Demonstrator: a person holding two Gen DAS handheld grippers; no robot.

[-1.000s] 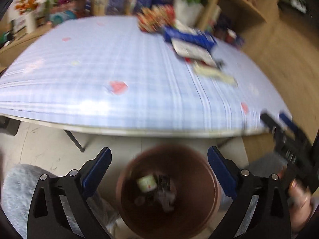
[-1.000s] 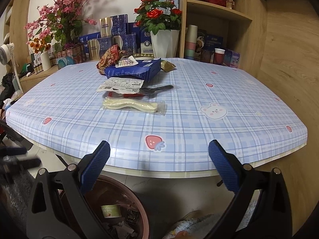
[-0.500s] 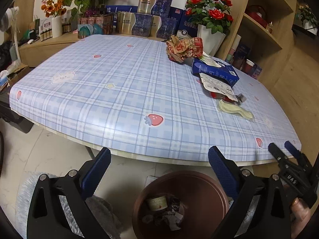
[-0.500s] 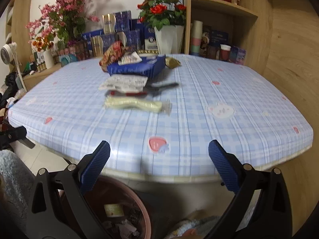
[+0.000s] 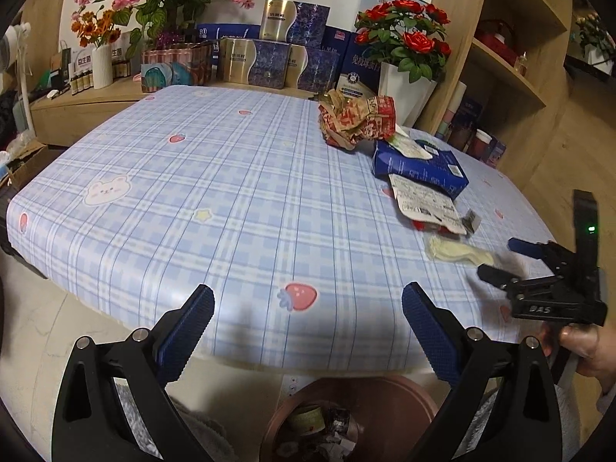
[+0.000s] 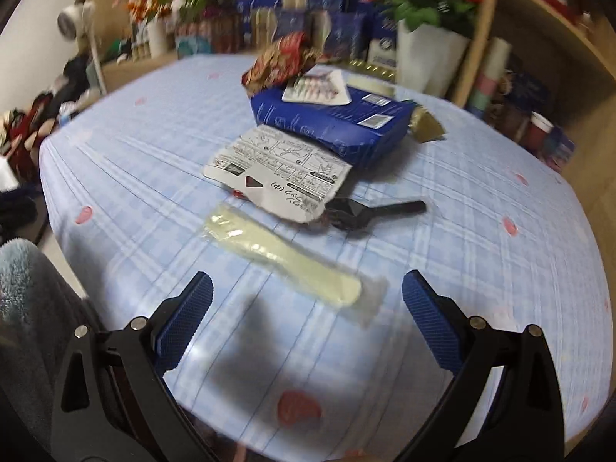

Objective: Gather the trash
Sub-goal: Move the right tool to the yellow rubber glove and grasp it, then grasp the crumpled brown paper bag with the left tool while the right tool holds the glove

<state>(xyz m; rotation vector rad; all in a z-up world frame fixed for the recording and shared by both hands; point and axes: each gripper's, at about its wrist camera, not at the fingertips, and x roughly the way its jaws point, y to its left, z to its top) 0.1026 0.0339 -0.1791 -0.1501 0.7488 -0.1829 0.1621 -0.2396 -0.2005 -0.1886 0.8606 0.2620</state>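
Note:
Trash lies on the blue plaid table (image 5: 231, 200): a crumpled red-brown wrapper (image 5: 356, 121), a blue carton (image 5: 419, 165), a white printed packet (image 5: 423, 202) and a pale yellow spoon in clear wrap (image 5: 462, 254). In the right wrist view the wrapped spoon (image 6: 285, 261) lies just ahead of my open, empty right gripper (image 6: 306, 327), with the white packet (image 6: 281, 177), a black scoop (image 6: 369, 211) and the blue carton (image 6: 331, 123) beyond. My left gripper (image 5: 308, 331) is open and empty above the table's near edge, over a brown bin (image 5: 385, 404) holding trash.
Flower vases (image 5: 404, 88), gift boxes (image 5: 269, 61) and wooden shelves (image 5: 512, 57) stand behind the table. A gold wrapper (image 6: 425, 127) lies beside the carton. The right gripper (image 5: 496, 258) shows at the right edge of the left wrist view, over the table's corner.
The left gripper rose from over the bin to face the table. The right gripper moved forward over the table edge toward the wrapped spoon.

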